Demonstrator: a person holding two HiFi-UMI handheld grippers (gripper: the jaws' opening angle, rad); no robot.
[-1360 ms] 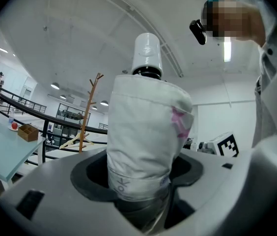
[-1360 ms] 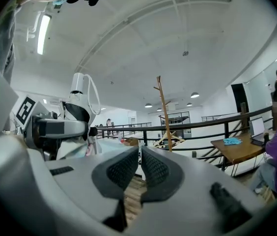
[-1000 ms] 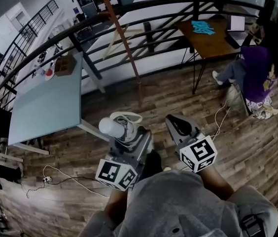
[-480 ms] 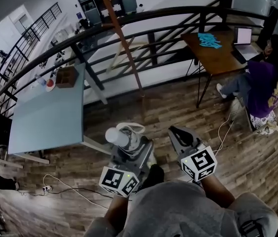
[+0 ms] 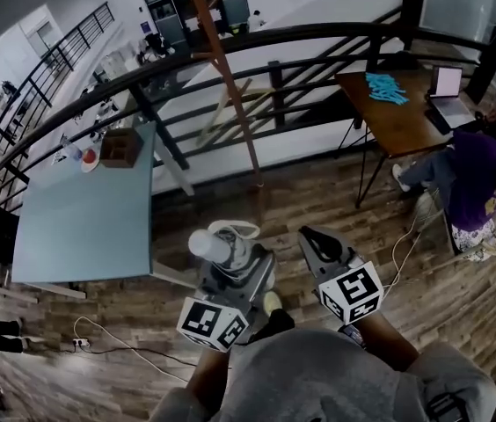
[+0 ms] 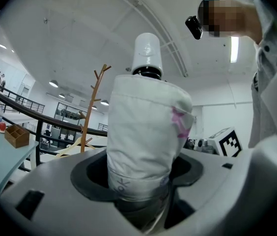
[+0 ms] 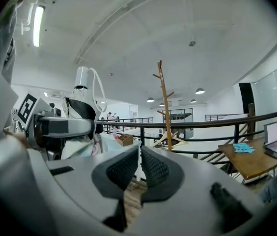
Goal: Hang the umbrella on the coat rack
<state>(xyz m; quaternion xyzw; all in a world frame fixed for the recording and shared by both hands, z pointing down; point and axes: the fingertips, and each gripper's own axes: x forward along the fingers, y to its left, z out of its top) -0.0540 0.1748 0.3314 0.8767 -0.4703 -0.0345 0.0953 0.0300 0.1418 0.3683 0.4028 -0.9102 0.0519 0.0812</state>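
- Our left gripper [image 5: 235, 271] is clamped on the folded umbrella [image 6: 146, 132], held upright (handle end on top).
- Our right gripper [image 7: 139, 168] is closed, empty.
- The coat rack [image 5: 230, 86] stands well ahead; approach and hanging remain.

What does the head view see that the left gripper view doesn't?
Only the head view shows the wooden floor, the brown desk with a laptop on it, and a seated person. Only the left gripper view shows the white ceiling and a pink mark on the umbrella's cover. Both show the left gripper with its jaws shut on the white umbrella, the coat rack and the wooden box.
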